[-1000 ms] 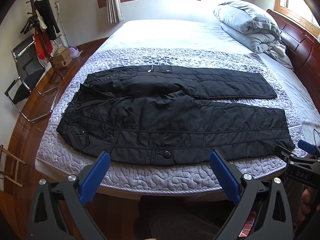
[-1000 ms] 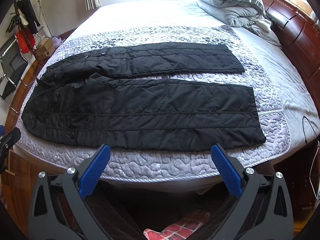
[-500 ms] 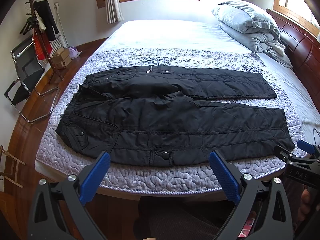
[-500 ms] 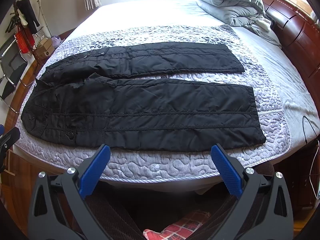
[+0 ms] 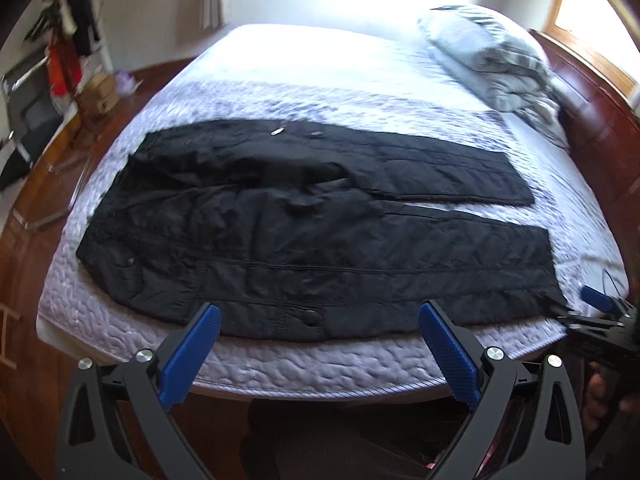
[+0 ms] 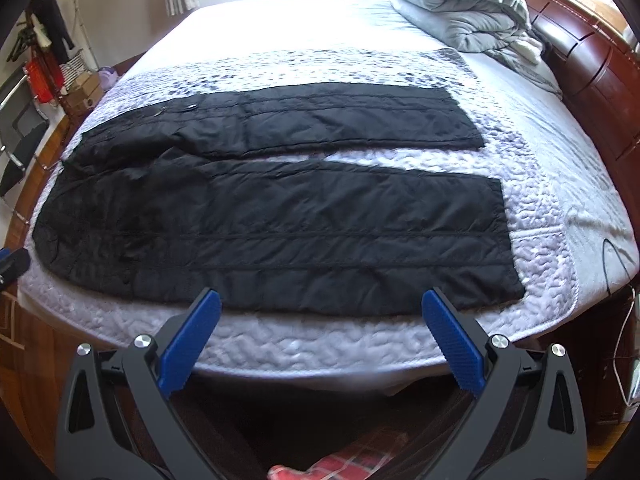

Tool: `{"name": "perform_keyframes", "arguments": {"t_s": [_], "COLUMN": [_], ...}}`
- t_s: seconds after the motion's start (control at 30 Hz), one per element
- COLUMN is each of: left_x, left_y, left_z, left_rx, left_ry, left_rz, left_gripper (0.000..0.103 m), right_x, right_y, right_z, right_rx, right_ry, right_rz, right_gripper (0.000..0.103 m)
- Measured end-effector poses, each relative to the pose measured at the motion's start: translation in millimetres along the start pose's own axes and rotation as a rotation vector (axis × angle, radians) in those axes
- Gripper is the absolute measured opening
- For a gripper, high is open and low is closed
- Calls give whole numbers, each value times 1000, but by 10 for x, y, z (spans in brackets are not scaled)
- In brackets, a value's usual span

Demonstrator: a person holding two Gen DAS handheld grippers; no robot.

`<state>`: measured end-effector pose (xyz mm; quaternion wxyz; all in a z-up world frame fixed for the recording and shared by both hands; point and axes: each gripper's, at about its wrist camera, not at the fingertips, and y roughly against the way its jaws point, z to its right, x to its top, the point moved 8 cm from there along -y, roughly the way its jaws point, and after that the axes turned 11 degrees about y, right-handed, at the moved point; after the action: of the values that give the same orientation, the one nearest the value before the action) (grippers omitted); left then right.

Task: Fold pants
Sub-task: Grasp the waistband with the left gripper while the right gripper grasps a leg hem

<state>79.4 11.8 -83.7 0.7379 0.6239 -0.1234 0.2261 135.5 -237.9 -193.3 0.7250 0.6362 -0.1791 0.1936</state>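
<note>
Black quilted pants (image 5: 312, 232) lie flat on the bed, waist to the left, both legs spread apart and pointing right; they also show in the right wrist view (image 6: 280, 220). My left gripper (image 5: 318, 320) is open and empty, hovering over the near bed edge by the waist and thigh. My right gripper (image 6: 320, 306) is open and empty, just short of the near leg's lower edge. The right gripper also shows at the right edge of the left wrist view (image 5: 600, 312).
The bed has a pale quilted cover (image 6: 320, 344) and a dark wooden headboard (image 6: 600, 80) on the right. A folded grey duvet (image 6: 460, 8) lies at the far right. A chair and coat rack (image 5: 48, 72) stand on the wooden floor at left.
Both grippers have moved forward and closer to the near edge of the pants. The pants have not moved.
</note>
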Motion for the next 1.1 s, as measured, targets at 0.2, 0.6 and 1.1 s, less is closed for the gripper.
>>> {"name": "perform_keyframes", "arguments": {"t_s": [0.2,0.6,1.1], "left_x": [822,2421,2604], "left_y": [-410,-2072,-2972], "left_z": [-821,-2544,-2900], "left_rx": [108,52,218], "left_ry": [108,608,665], "left_rz": [-20,-339,-430], "left_gripper": [99,99,93], "right_x": [487,1249,1224], "right_y": [-270,-1323,-2043], "right_z": [775,2141,2361], "right_rx": [-38,-107,-147], "right_ry": [-22,-65,-82], "right_rz": [19,-105,-207], "right_gripper": [101,101,101]}}
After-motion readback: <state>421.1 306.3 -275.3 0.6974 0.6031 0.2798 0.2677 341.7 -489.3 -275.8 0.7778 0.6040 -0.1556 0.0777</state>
